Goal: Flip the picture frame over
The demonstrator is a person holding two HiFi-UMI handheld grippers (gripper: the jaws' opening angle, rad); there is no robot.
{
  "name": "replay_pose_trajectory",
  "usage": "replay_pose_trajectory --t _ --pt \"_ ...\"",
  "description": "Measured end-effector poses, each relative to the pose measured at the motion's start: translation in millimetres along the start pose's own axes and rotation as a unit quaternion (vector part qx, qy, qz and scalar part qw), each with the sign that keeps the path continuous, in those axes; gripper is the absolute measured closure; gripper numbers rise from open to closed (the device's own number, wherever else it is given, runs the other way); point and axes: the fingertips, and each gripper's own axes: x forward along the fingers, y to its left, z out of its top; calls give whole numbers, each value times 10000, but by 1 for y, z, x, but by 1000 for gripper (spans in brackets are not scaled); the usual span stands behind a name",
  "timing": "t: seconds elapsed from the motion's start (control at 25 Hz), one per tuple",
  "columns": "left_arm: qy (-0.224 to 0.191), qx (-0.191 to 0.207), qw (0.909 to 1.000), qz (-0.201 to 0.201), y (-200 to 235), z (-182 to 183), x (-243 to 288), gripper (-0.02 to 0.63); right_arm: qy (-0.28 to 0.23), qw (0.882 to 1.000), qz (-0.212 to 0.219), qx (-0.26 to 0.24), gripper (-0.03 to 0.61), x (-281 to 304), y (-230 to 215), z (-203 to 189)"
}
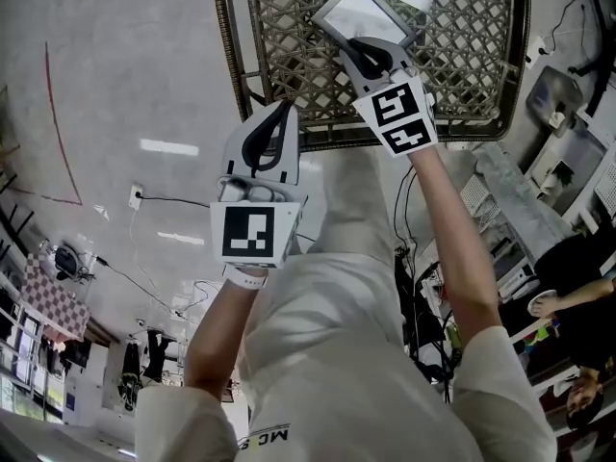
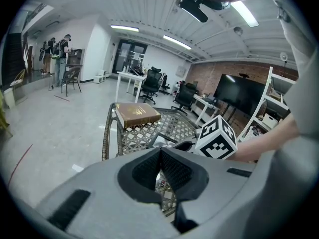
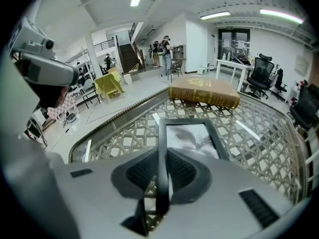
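Note:
A dark-rimmed picture frame (image 1: 361, 10) (image 3: 192, 137) lies on a lattice-topped table (image 1: 462, 56) (image 3: 264, 133), its pale glass side showing. My right gripper (image 1: 372, 46) (image 3: 160, 158) is shut on the frame's near-left rim, which runs between the jaws. My left gripper (image 1: 282, 112) (image 2: 160, 152) hangs just off the table's near edge, shut with nothing in it. From the left gripper view, the right gripper's marker cube (image 2: 215, 137) sits over the table (image 2: 130, 138).
A brown book (image 3: 204, 94) (image 2: 137, 114) lies on the table beyond the frame. The table has a raised rim (image 1: 229, 56). Desks and office chairs (image 2: 149, 83) stand further back, and people (image 2: 59, 54) stand at the far wall. Another person (image 1: 577, 287) is at my right.

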Motion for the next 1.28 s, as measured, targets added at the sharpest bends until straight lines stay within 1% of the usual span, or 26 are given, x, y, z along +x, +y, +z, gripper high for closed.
replay_pose_trajectory --t 0.12,0.32,0.48,0.6,0.76,1.0,1.12,1.28 --pt "-17 127 9999 -62 2 -4 1 589 -72 9998 123 125 503 -3 5 3" --pt "-27 86 10000 -22 3 -1 0 589 -231 9978 349 507 503 -13 13 8" --pt "-39 153 9999 -45 -1 0 1 589 -357 9951 504 769 503 -20 16 8" --pt "-64 185 9998 -69 -5 2 2 589 -474 9912 641 1056 503 -28 16 9" --pt "-70 178 9998 -46 -7 2 1 589 -611 9817 937 1544 503 -36 18 14" --pt "-77 171 9998 -51 -10 0 4 589 -980 9604 1279 2274 503 -47 12 27" --pt "-71 175 9998 -47 -12 1 5 589 -1091 9502 1507 2499 504 -51 12 34" --pt "-77 198 9998 -50 -14 3 6 589 -1182 9400 1710 2705 505 -55 13 41"
